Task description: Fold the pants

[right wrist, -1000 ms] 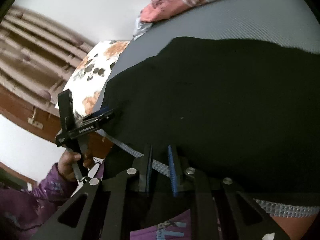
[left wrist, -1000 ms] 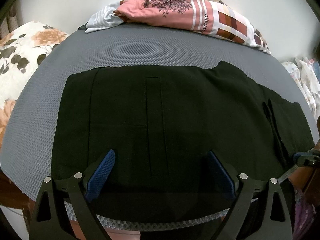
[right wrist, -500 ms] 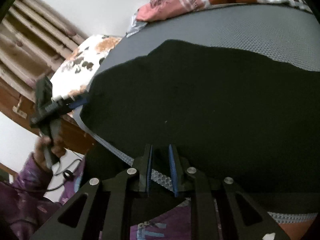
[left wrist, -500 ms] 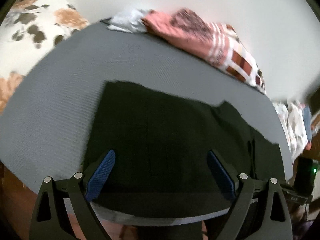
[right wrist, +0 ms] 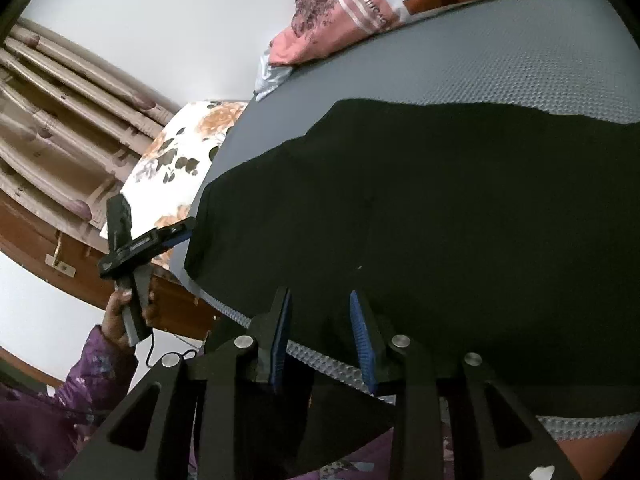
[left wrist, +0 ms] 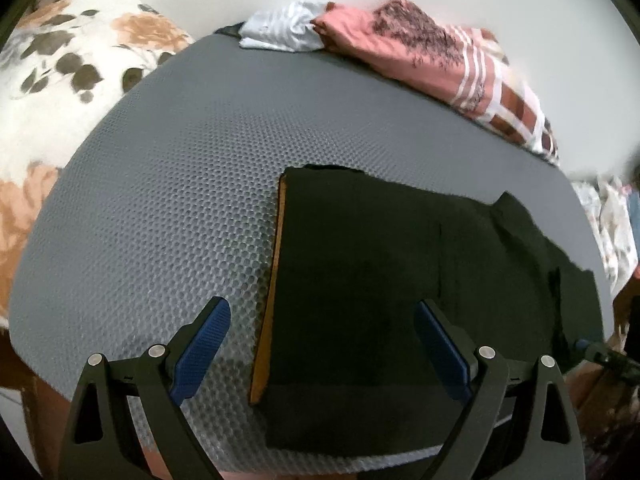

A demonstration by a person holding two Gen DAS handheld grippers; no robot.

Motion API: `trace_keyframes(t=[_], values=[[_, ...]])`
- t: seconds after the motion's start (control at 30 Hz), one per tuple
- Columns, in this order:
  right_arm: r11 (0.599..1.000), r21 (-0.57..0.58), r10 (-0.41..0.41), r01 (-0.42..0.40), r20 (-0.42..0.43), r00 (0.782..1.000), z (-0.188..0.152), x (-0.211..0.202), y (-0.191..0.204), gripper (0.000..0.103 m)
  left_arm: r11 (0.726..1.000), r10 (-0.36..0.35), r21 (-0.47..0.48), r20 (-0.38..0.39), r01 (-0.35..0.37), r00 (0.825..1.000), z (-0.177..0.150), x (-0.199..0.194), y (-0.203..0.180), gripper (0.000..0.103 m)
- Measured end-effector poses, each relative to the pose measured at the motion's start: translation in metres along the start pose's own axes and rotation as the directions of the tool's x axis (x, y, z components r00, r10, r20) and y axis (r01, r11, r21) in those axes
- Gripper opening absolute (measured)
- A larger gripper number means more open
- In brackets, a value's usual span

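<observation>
Pants: black fabric pants, folded flat on my grey honeycomb-textured mat, lying toward its near edge; in the right wrist view they fill most of the frame.
Pants, left edge: a thin tan strip shows along it.
My left gripper: blue-padded jaws spread wide, nothing between them, hovering over the pants' left edge and the bare mat; also seen from the right wrist view, held in my left hand, purple sleeve below.
My right gripper: jaws opening, a narrow gap; pads at the near hem of the pants, no longer pinching cloth.
Far edge of mat: pink printed garment with white and brown checks; crumpled white striped cloth beside it.
Left of mat: floral cushion.
</observation>
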State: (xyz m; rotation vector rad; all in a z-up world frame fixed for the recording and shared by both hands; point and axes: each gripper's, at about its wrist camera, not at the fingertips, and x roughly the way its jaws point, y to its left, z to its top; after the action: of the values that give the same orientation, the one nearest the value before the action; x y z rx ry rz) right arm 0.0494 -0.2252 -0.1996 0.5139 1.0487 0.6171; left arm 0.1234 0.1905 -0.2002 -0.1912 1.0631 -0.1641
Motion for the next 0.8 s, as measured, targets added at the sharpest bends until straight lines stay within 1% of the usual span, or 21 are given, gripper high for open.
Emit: trace_keyframes(t=[0.1,0.17,0.2,0.27,0.37,0.4,0.43,0.47,0.53,0.6,0.7,0.8], values=[[1.000,-0.005,-0.006,0.006,-0.009,1.000,-0.001,0.002,0.004,0.030,0.998,0.008,0.058,-0.026,-0.007,1.000,0.000,0.012,-0.005,0.093],[1.000,0.009,-0.010,0.010,-0.011,1.000,0.000,0.004,0.003,0.033,0.996,0.012,0.090,-0.061,-0.006,0.998,-0.002,0.023,-0.008,0.093],[1.000,0.017,-0.012,0.013,-0.014,1.000,0.000,0.004,0.001,0.035,0.994,0.018,0.111,-0.052,-0.012,0.998,-0.003,0.025,-0.011,0.093],[0.999,0.037,-0.013,0.014,-0.017,1.000,0.000,0.006,-0.001,0.036,0.988,0.017,0.152,-0.041,-0.010,0.999,-0.006,0.026,-0.017,0.092],[0.998,0.061,-0.012,0.013,-0.017,1.000,0.002,0.007,-0.004,0.038,0.988,0.021,0.151,-0.024,-0.017,0.999,-0.006,0.026,-0.020,0.081],[0.998,0.066,-0.012,0.013,-0.015,1.000,0.002,0.008,-0.004,0.039,0.990,0.014,0.141,-0.020,-0.012,1.000,-0.005,0.025,-0.019,0.072],[0.997,0.071,-0.013,0.014,-0.014,1.000,0.002,0.009,-0.004,0.039,0.991,-0.003,0.132,-0.020,0.006,1.000,-0.003,0.024,-0.018,0.066],[0.997,0.073,-0.013,0.014,-0.013,1.000,0.002,0.009,-0.004,0.040,0.991,-0.005,0.130,-0.021,0.008,1.000,-0.003,0.023,-0.018,0.065],[0.997,0.076,-0.016,0.017,-0.012,1.000,0.002,0.010,-0.002,0.041,0.988,0.013,0.153,-0.012,-0.011,1.000,-0.005,0.021,-0.022,0.062],[0.997,0.077,-0.019,0.020,-0.013,1.000,0.002,0.011,-0.002,0.042,0.983,0.034,0.180,0.005,-0.035,0.999,-0.006,0.020,-0.028,0.061],[0.996,0.083,-0.020,0.021,-0.012,1.000,0.002,0.011,-0.003,0.043,0.982,0.044,0.184,0.012,-0.045,0.999,-0.007,0.019,-0.029,0.061],[0.996,0.086,-0.021,0.022,-0.014,1.000,0.004,0.012,-0.003,0.044,0.972,0.079,0.218,0.030,-0.084,0.996,-0.009,0.018,-0.035,0.061]])
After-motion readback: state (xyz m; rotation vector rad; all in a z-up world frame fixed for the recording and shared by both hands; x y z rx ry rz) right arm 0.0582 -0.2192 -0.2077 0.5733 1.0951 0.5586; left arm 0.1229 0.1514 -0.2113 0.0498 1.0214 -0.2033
